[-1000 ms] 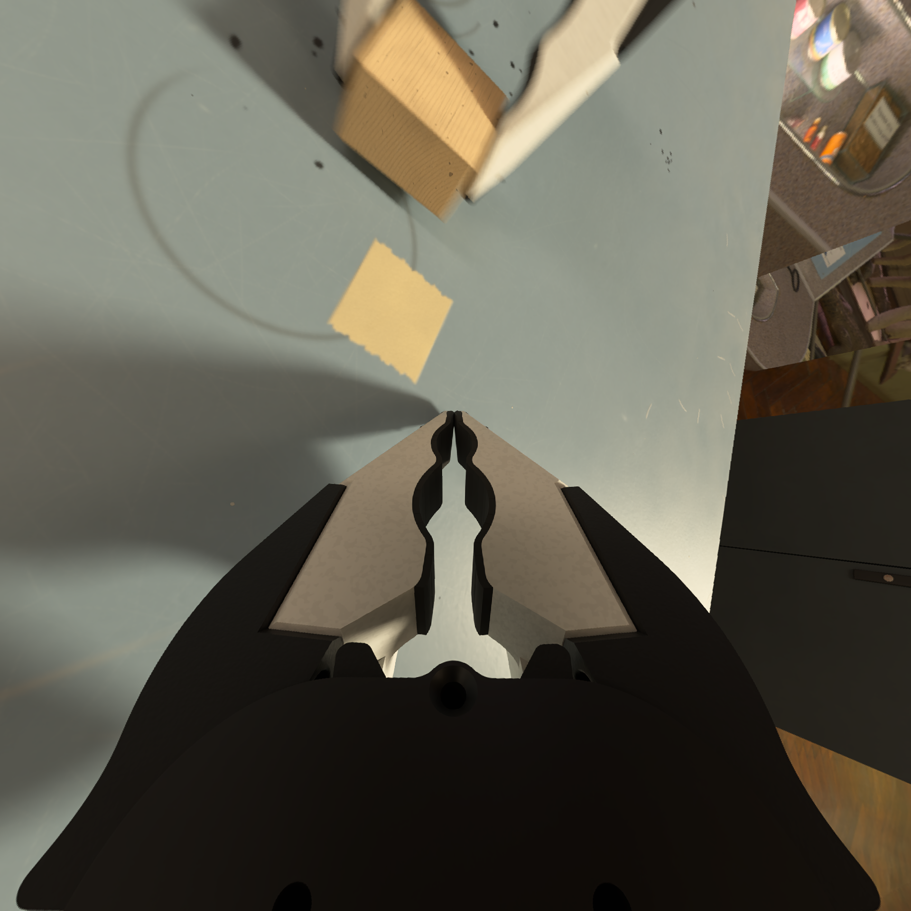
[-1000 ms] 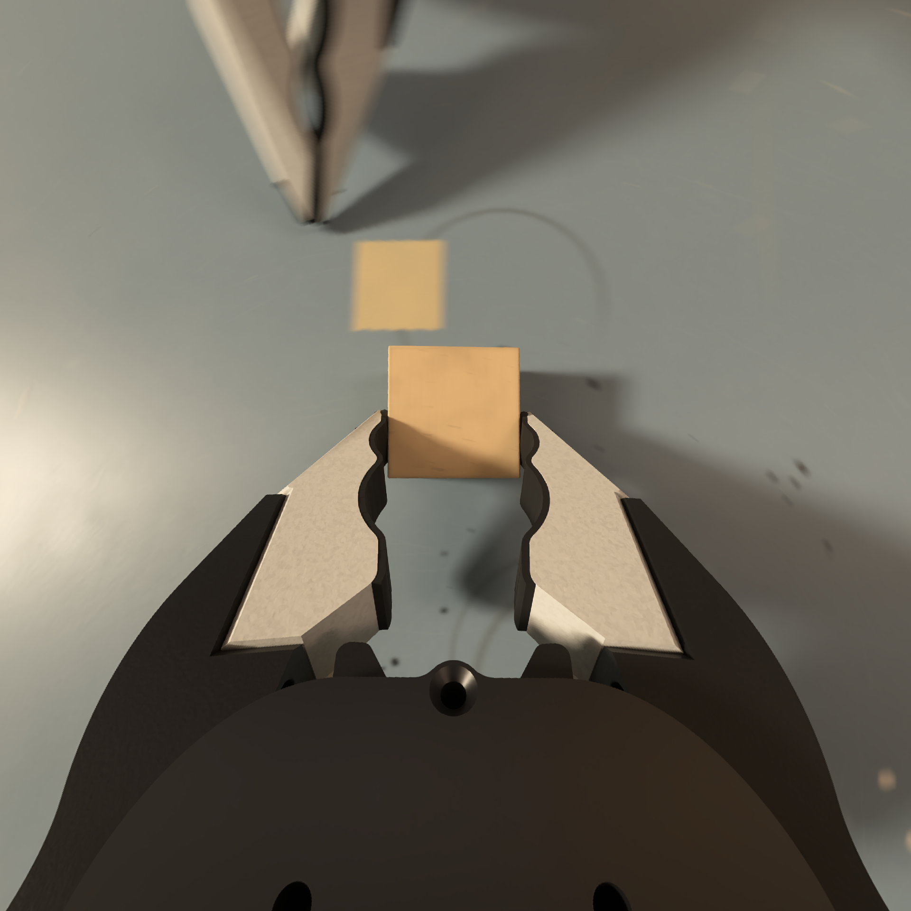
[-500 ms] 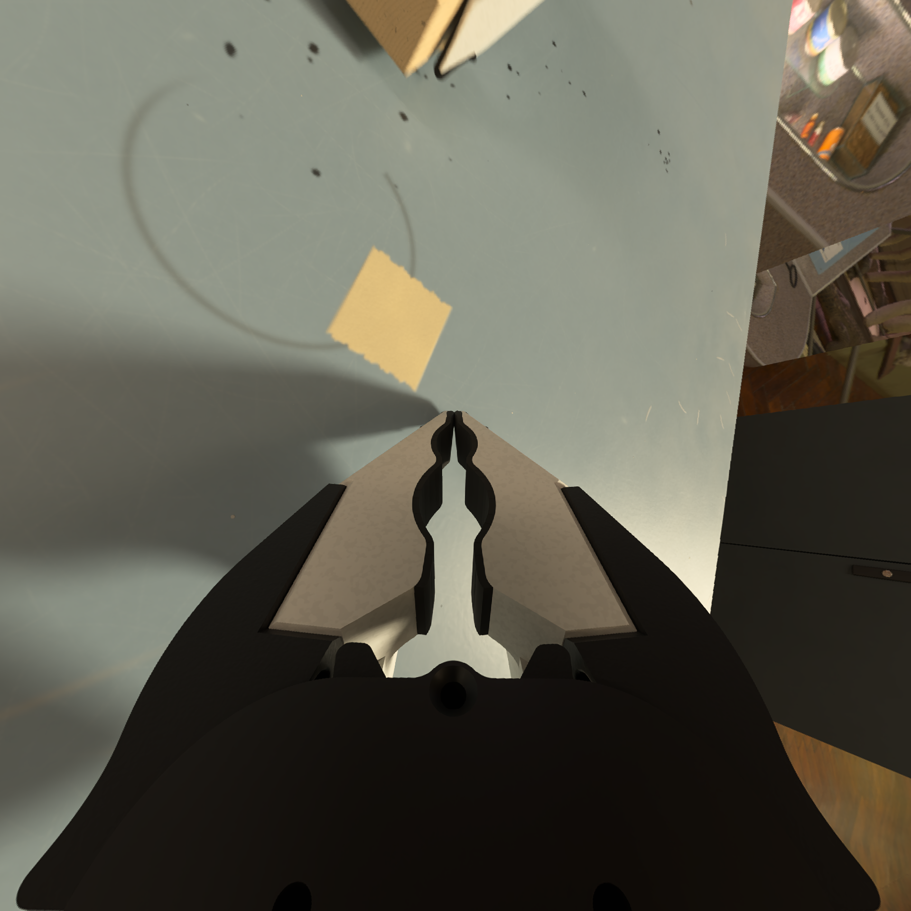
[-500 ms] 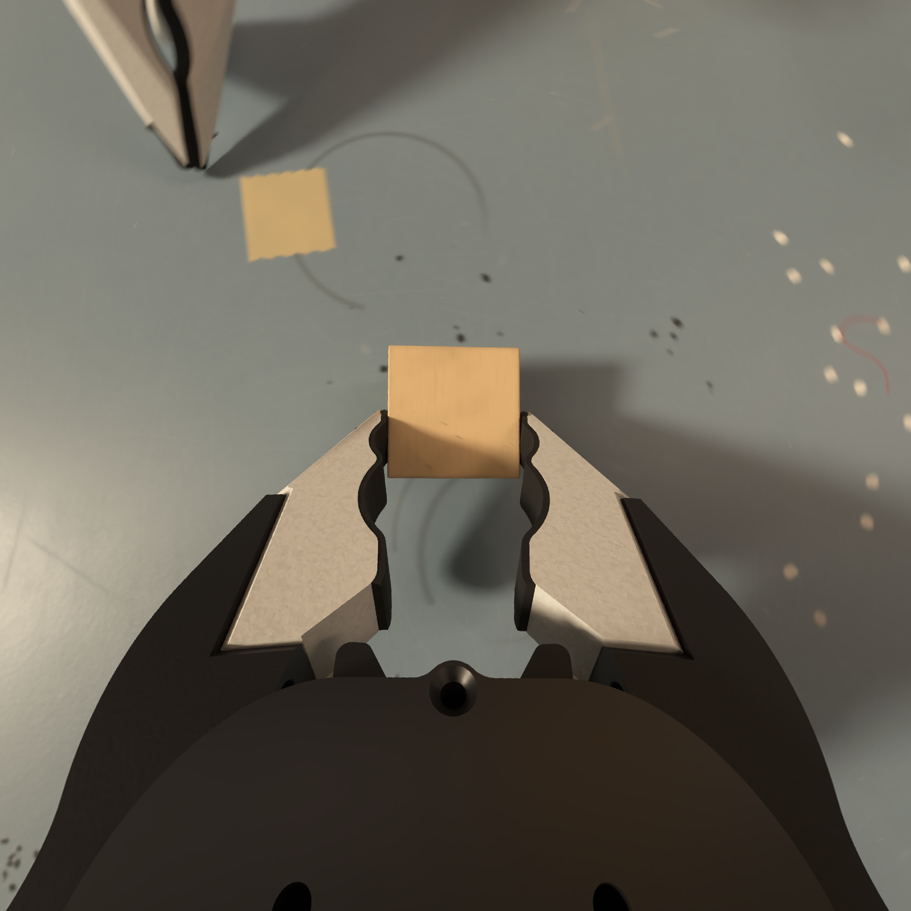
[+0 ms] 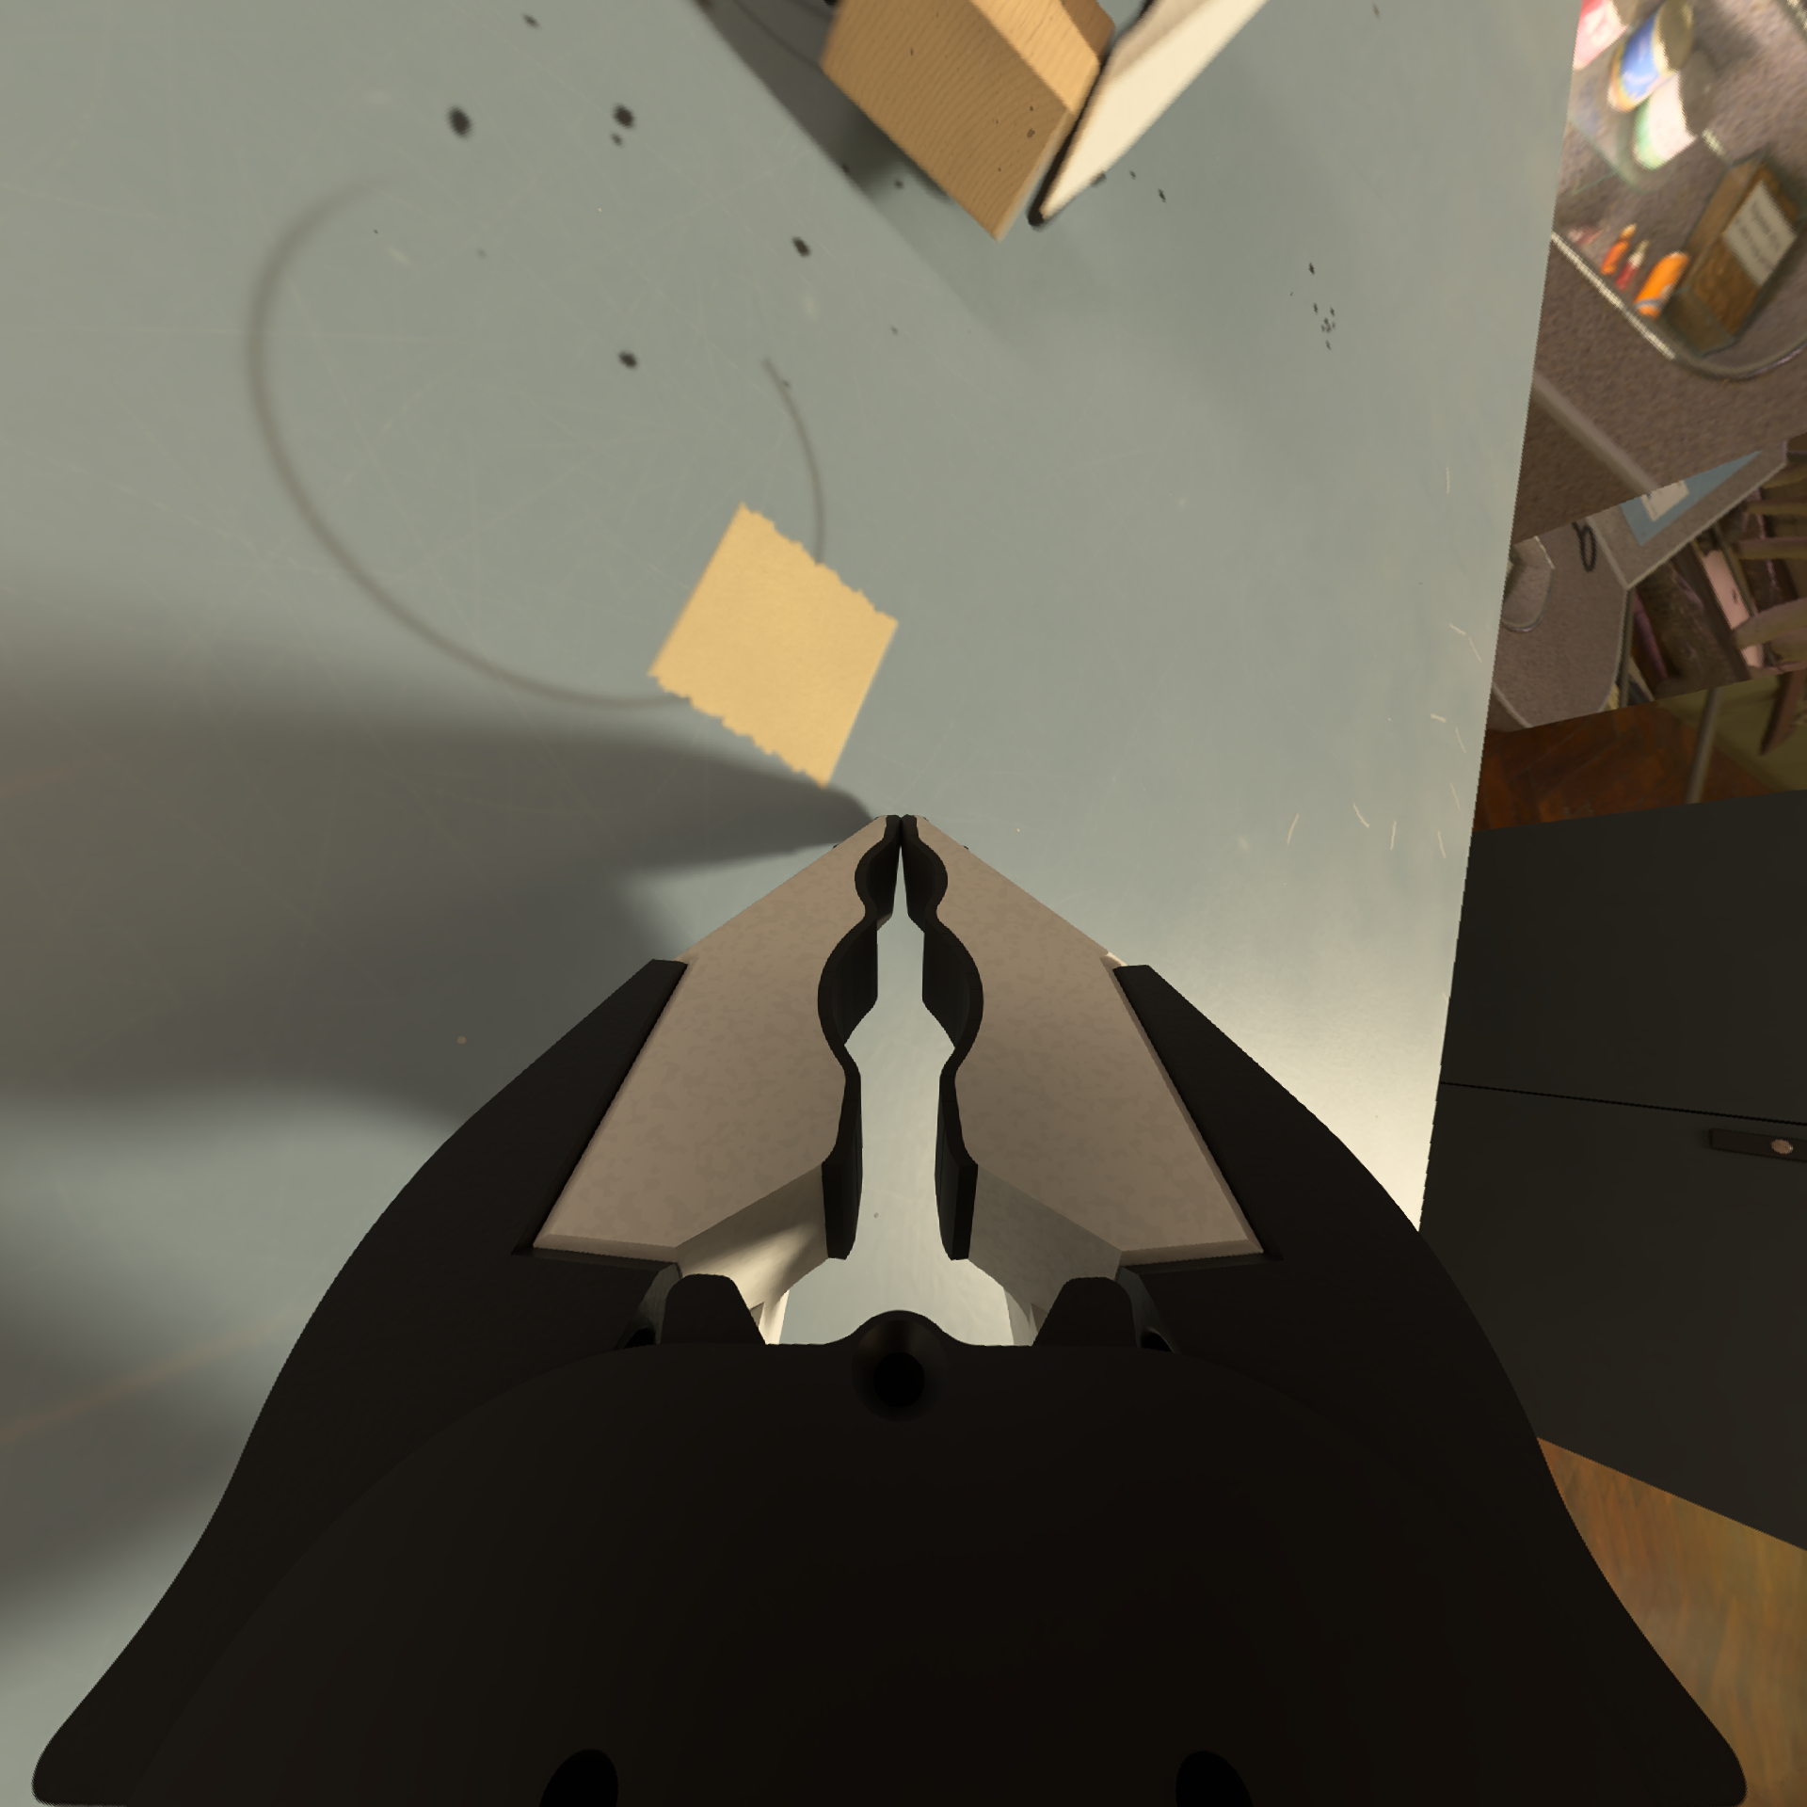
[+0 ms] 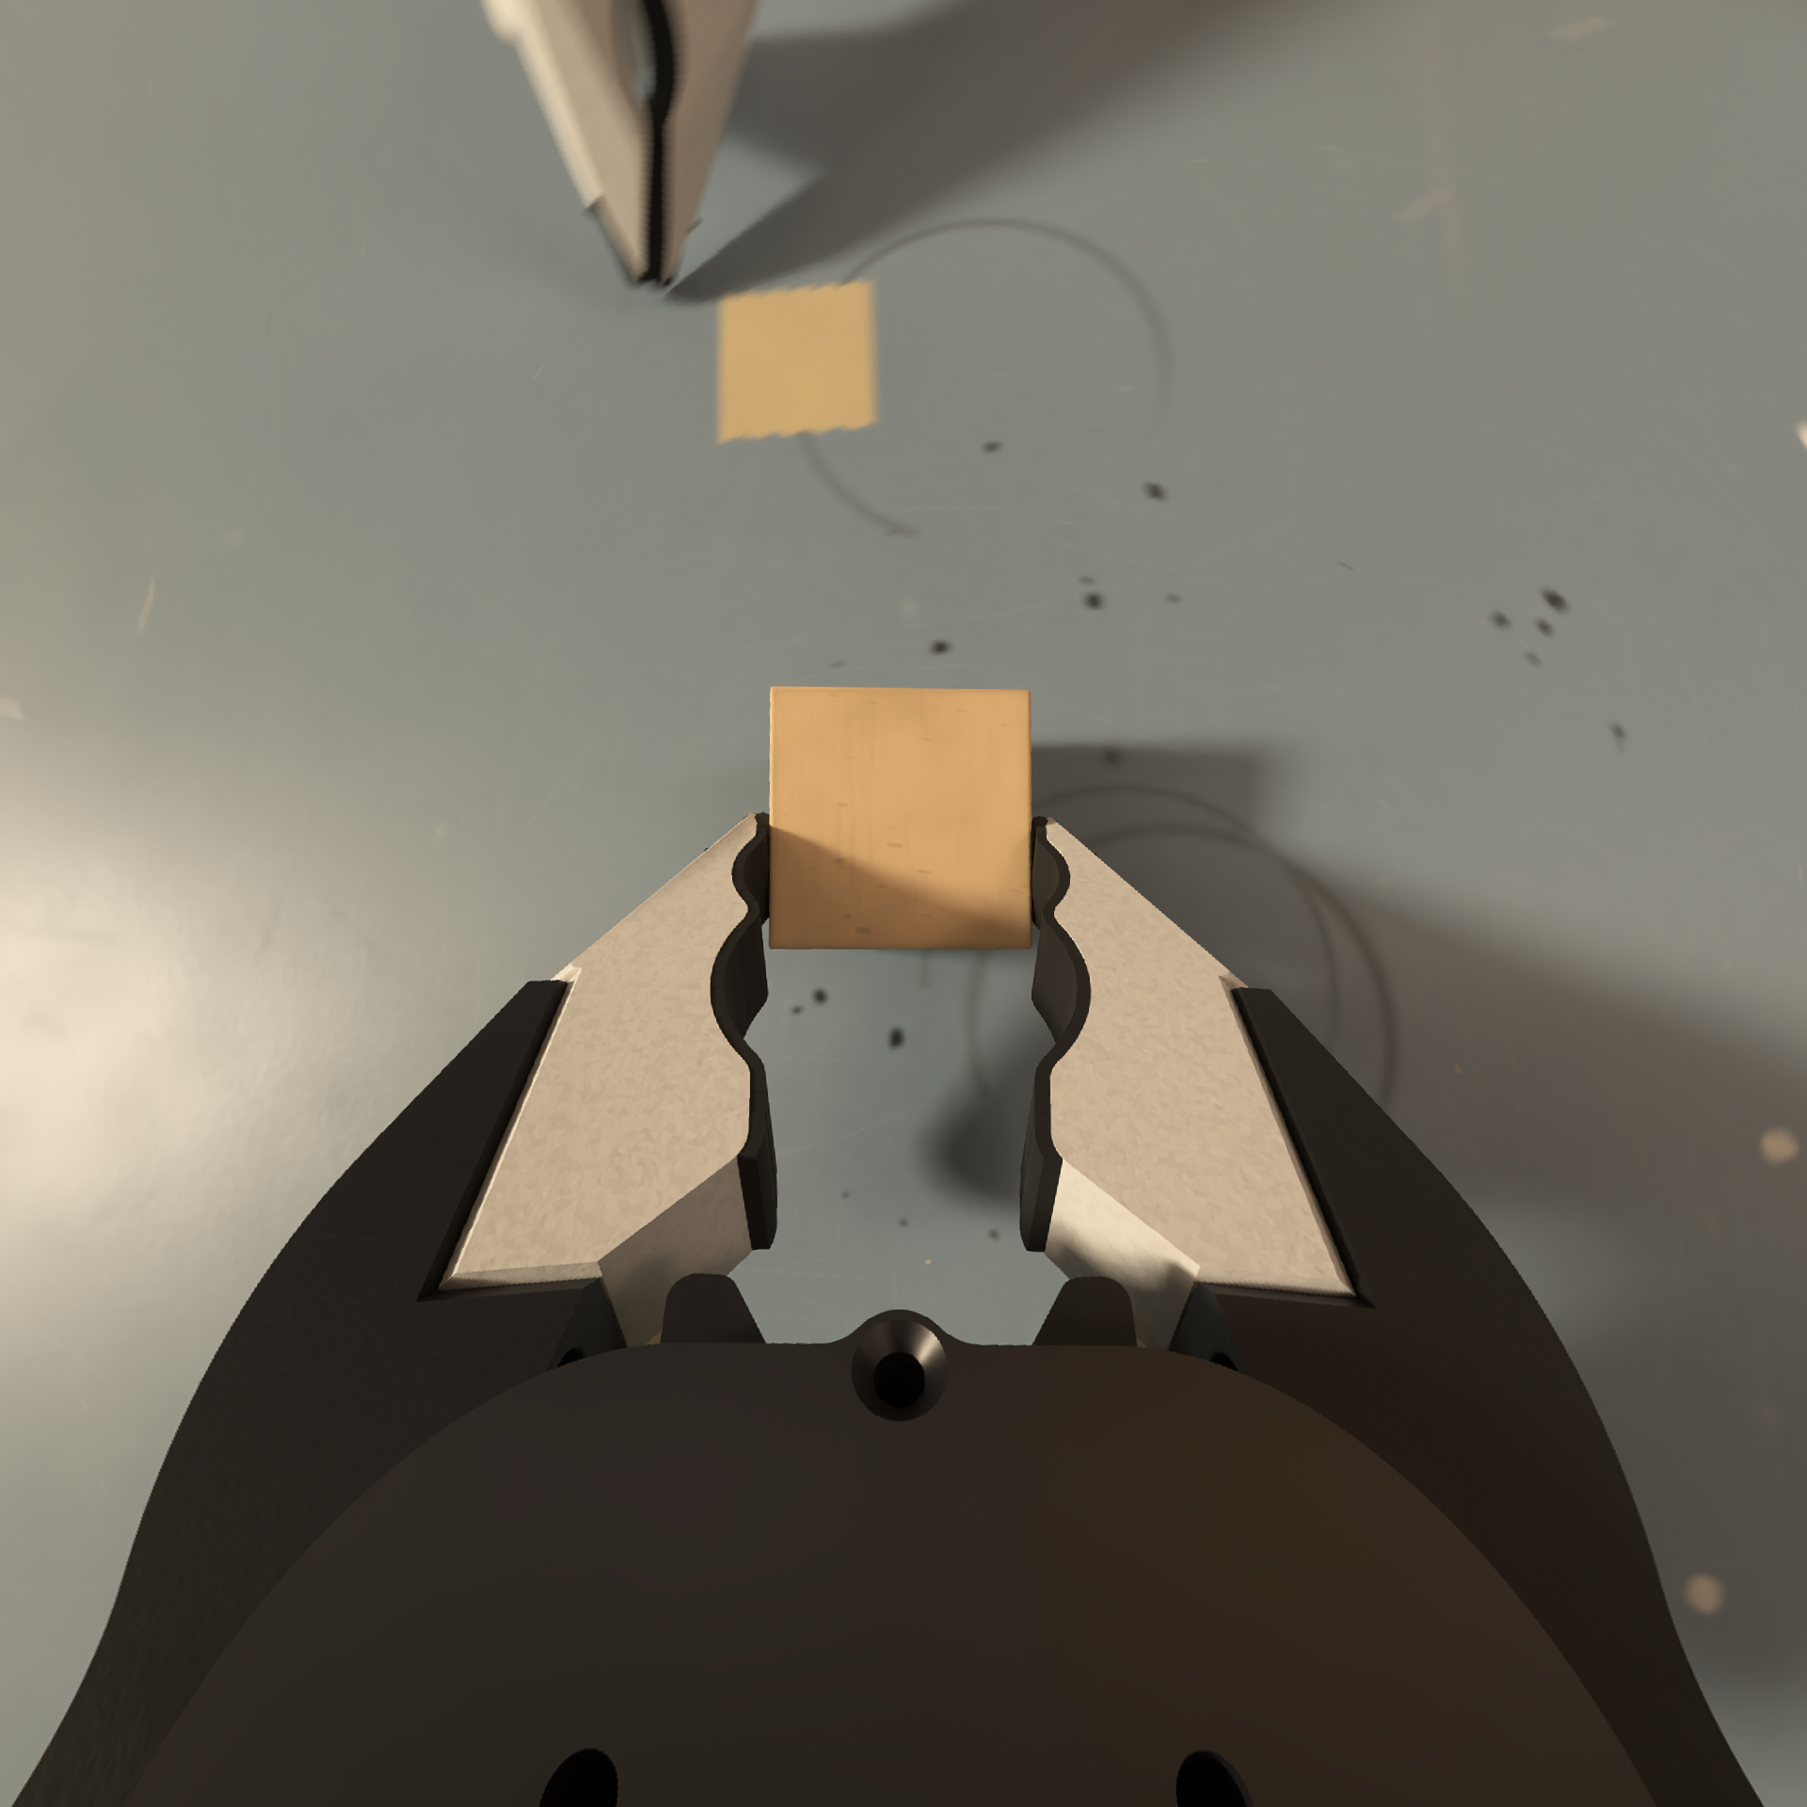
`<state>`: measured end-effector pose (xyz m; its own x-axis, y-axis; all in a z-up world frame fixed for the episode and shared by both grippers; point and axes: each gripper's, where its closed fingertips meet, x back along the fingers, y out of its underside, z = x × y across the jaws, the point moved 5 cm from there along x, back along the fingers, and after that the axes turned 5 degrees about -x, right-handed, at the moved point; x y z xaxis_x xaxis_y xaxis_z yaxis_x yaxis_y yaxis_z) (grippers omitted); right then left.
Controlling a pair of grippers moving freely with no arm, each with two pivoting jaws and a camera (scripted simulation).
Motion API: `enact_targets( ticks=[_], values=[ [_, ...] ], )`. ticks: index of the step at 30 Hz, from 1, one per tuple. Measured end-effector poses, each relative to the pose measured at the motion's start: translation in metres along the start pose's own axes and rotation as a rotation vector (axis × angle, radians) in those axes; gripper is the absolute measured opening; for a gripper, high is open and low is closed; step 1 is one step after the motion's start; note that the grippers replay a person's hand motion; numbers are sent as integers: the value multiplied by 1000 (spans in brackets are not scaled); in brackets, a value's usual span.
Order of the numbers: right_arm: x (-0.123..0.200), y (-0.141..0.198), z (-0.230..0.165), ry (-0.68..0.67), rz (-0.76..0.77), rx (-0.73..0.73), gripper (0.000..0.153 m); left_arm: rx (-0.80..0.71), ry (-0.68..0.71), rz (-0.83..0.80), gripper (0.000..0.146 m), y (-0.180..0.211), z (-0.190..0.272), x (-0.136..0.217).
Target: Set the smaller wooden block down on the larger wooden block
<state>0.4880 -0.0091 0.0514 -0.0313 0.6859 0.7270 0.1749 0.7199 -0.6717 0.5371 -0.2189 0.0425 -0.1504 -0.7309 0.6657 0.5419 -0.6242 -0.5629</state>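
Two wooden pieces show against the broad, speckled grey-blue tabletop (image 6: 293,684), which carries faint pencil-like circles and dark flecks. Next in size is the right gripper (image 6: 900,885), black-bodied with pale fingers, clenched on the tan wooden cube (image 6: 900,816); the cube sits between the fingertips and appears to be lifted clear of the surface, judging by the shadow beneath and to its right. In the left wrist view the same cube (image 5: 953,93) appears at the top edge, held aloft. The left gripper (image 5: 902,819) hangs with its fingertips pressed together on nothing, just beside the flat, pale-yellow square wooden piece (image 5: 772,650) lying on the table. That square (image 6: 794,364) lies ahead of the held cube, well apart from it.

Which piece is the smaller I cannot tell for certain; the flat square looks thin, and its height is not readable. The step in hand seems to be carrying the cube toward the square. Next it would call for travelling forward, centring above the square, squaring the edges, lowering gently, then opening the fingers
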Motion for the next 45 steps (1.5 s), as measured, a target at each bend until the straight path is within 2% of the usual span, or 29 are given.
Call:
enact_targets(
  ticks=[2, 4, 6, 7, 11, 12, 14, 16, 17, 20, 22, 24, 27, 29, 31, 34, 35, 37, 39, 41, 42, 43, 45],
  values=[
    [2, 1, -3, 50, -62, 75, 53, 2, 9, -4, 0, 0, 0, 0],
    [18, 12, 27, 208, -59, -32, 53, -1, 10, -6, 0, -1, 0, -1],
    [30, 21, 46, 198, 50, -201, 53, -4, 4, -4, 0, -2, 0, -1],
    [29, 23, 46, 181, 76, -223, 53, -7, 1, -3, 0, -2, 0, -1],
    [14, 11, 3, 107, -68, 35, 53, -4, 2, -2, 0, -2, 0, -1],
    [15, 10, 4, 118, -90, 45, 53, -2, 6, -3, 0, -2, 0, -1],
    [25, 17, 30, 233, -79, -54, 53, 1, 12, -5, 0, -3, -1, -2],
    [27, 19, 44, 223, 7, -177, 53, -3, 5, -4, 0, -3, -1, -2],
    [21, 14, 40, 199, 21, -164, 53, -7, 0, -3, 0, -3, 0, -2],
    [-6, -11, 6, 166, -50, 32, 53, -5, 5, -3, 0, -3, -1, -2],
    [-19, -22, -9, 120, -53, 81, 53, 0, 11, -5, 0, -4, -1, -2],
    [-20, -23, -5, 106, -53, 86, 53, -3, 9, -5, 0, -4, -1, -2],
    [3, -7, 43, 251, -22, -70, 53, -6, 0, 0, 0, -4, -1, -3],
    [16, 6, 62, 295, 12, -170, 53, -8, -3, 0, 0, -4, -1, -3],
    [17, 10, 48, 276, 1, -128, 53, -8, -1, 1, 0, -4, -1, -3],
    [7, 8, -10, 141, -51, 73, 53, -8, 4, -1, 0, -4, -1, -3],
    [8, 10, -20, 146, -69, 117, 53, -7, 7, -3, 0, -4, -1, -3],
    [22, 24, -11, 186, -49, 42, 53, -8, 12, -5, 0, -4, -1, -3],
    [48, 47, 24, 300, 8, -107, 53, -9, 11, -5, 0, -4, -1, -3],
    [66, 65, 50, 353, 61, -242, 53, -12, 8, -5, 0, -4, -1, -3],
    [68, 67, 51, 340, 52, -242, 53, -12, 7, -5, 0, -4, -1, -3],
    [64, 64, 43, 307, 17, -176, 53, -10, 8, -4, 0, -4, -1, -3],
    [49, 52, 11, 159, -20, -41, 53, -8, 7, -2, 0, -4, -1, -3]
  ],
)
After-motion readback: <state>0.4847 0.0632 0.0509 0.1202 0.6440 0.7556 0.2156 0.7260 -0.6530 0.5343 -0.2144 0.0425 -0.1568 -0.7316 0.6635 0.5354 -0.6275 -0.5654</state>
